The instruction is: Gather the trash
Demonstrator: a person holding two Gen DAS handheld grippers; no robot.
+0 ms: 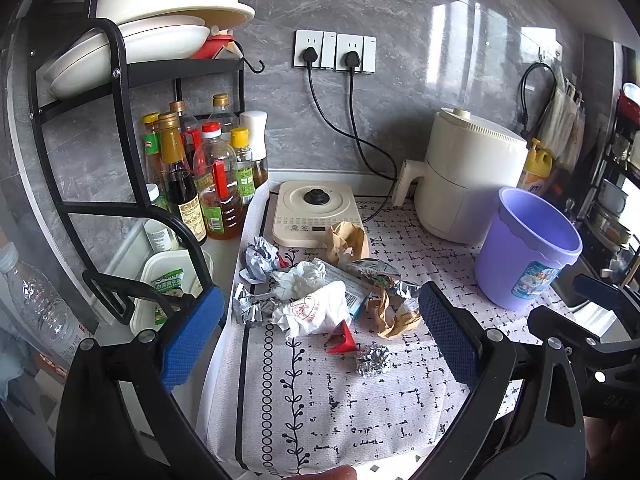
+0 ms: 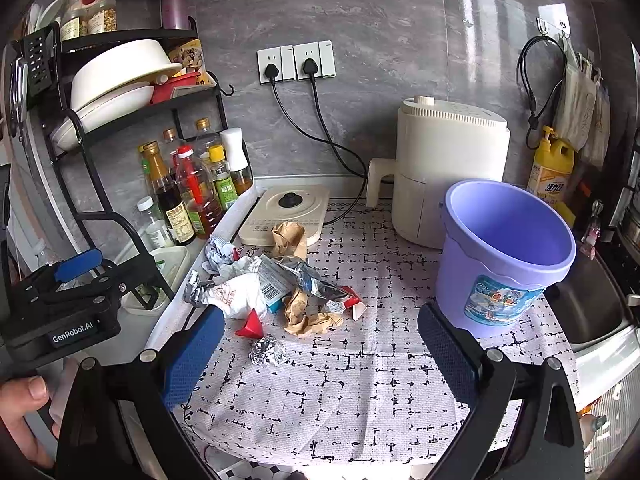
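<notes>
Your left gripper [image 1: 320, 336] is spread wide and holds nothing; it hangs above the near edge of the trash pile [image 1: 316, 292]. Your right gripper [image 2: 320, 356] is also spread and empty, over the patterned mat [image 2: 340, 392] on the desk.

The trash sits bunched mid-mat, just in front of the cream kettle base [image 1: 316, 208]: white crumpled wrapper [image 1: 316, 312], brown paper wads [image 2: 308, 316], silver foil packets, a barcoded carton. The red cone [image 1: 343, 340] touches the wrapper's near edge. The foil ball [image 1: 374, 360] lies apart, nearest to you.

The purple bucket [image 2: 504, 252] stands upright to the right of the pile, well apart from it, just beside the cream air fryer [image 2: 448, 168]. Nothing shows inside the bucket. Sauce bottles [image 1: 200, 176] stand under the rack on the left.
</notes>
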